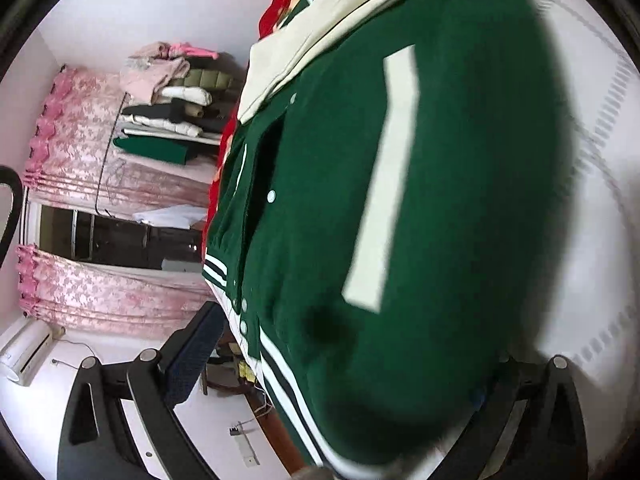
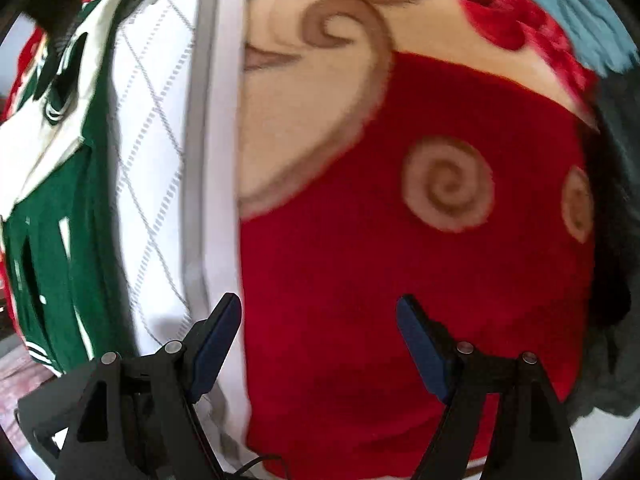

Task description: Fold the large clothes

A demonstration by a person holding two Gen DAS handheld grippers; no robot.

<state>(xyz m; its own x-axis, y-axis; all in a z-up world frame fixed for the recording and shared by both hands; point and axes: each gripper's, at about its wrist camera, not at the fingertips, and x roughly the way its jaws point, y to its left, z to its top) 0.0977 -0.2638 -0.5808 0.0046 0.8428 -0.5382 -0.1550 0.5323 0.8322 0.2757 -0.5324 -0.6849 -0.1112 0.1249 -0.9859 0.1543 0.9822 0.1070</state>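
Observation:
A green varsity jacket (image 1: 420,200) with cream sleeves, white snaps and striped hem fills the left wrist view, lying on a white quilted cover (image 1: 600,240). My left gripper (image 1: 340,360) stands open over its hem; the left finger (image 1: 192,356) shows beside the hem, the right one is hidden behind the green cloth. In the right wrist view the jacket (image 2: 52,240) lies at the far left. My right gripper (image 2: 318,344) is open and empty above a red blanket (image 2: 400,280) with beige swirls.
A stack of folded clothes (image 1: 172,108) sits on a pink patterned cover (image 1: 88,128) at the left. The white quilted cover (image 2: 156,160) with a grey border lies between jacket and blanket. A teal cloth (image 2: 580,8) lies at the top right, dark cloth (image 2: 612,240) at the right edge.

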